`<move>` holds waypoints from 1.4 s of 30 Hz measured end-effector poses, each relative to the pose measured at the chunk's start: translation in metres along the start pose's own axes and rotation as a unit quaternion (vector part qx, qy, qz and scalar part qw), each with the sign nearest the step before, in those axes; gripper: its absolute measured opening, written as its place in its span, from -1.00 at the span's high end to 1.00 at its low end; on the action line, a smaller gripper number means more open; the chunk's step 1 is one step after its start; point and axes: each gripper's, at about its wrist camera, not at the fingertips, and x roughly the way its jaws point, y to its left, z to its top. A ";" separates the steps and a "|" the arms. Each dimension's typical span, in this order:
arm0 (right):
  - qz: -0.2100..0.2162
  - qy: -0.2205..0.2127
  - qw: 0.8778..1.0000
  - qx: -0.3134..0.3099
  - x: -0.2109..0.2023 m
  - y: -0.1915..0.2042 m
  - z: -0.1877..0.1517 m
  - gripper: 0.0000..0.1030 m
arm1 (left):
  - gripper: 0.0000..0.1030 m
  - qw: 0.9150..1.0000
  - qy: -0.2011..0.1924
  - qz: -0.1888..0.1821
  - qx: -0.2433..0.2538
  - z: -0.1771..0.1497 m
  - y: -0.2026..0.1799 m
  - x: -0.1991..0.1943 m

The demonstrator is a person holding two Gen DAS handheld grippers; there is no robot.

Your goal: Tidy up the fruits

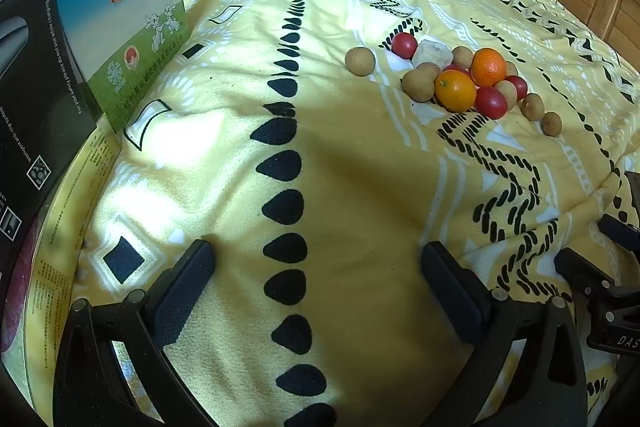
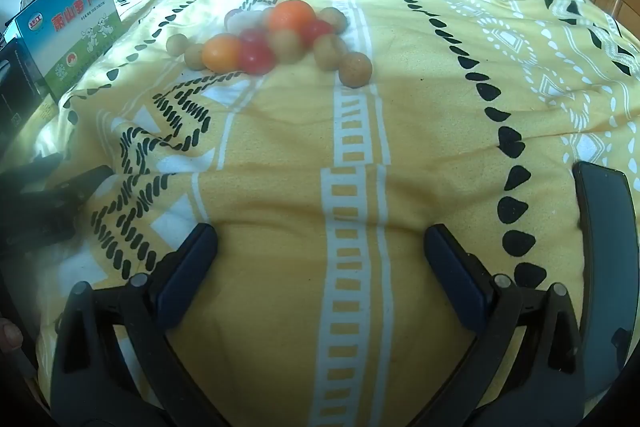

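Fruit pile (image 1: 464, 79) upper right on yellow patterned blanket (image 1: 360, 187), blue-green box (image 1: 124, 27) upper left, left gripper (image 1: 318, 275) released and empty, right gripper (image 2: 320, 259) released and empty, lower frame.

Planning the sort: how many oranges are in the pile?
2. One orange sits at the pile's back; the other lies at its front, beside a red fruit. None seems hidden.

Black hand-held gripper (image 1: 316, 287), dark-blue pads (image 2: 188, 271)
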 end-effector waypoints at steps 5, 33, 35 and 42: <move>0.000 0.000 1.000 0.000 0.000 0.000 0.000 -1.00 | -1.00 1.000 0.002 0.001 0.001 0.001 0.000 0.000; 0.000 0.000 1.000 0.000 0.000 0.000 0.000 -1.00 | -1.00 1.000 0.001 0.002 0.001 0.001 -0.001 -0.001; 0.000 0.000 1.000 0.000 0.000 0.000 0.000 -1.00 | -1.00 1.000 0.000 0.002 0.001 0.001 -0.001 -0.002; 0.000 0.000 1.000 0.000 0.000 0.000 0.000 -1.00 | -1.00 1.000 0.001 0.002 0.001 0.001 -0.001 -0.001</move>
